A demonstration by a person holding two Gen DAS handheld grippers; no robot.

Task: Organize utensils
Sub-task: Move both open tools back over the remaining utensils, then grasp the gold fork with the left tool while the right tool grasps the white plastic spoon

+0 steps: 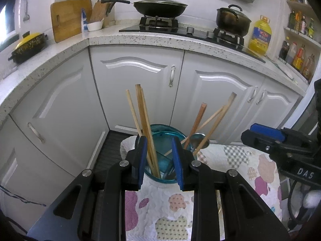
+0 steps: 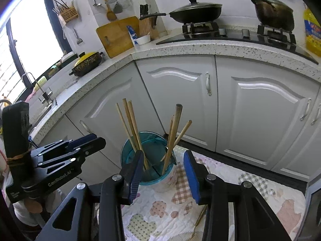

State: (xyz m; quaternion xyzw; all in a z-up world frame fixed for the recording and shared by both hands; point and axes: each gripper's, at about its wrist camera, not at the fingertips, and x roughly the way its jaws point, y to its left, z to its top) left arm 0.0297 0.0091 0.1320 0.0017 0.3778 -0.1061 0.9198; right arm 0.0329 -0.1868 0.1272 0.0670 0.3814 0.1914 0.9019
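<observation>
Both grippers are released, holding nothing: left gripper point(image 1: 159, 160) and right gripper point(image 2: 163, 172) hang just short of the teal holder point(image 2: 148, 156), jaws apart. Chopsticks point(image 1: 143, 118) stand sorted inside, leaning on its rim beside a spoon point(image 1: 198, 140). A gold fork point(image 2: 197, 226) lies loose on the patterned cloth point(image 2: 260, 182), likely next.

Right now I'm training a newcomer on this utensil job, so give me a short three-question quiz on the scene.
1. True or false: the left claw grips a chopstick.
2. What colour is the holder?
3. The fork lies: A) in the holder, B) on the patterned cloth, C) on the counter.

Key: 1 false, both claws are open; 2 teal; 3 B.
</observation>
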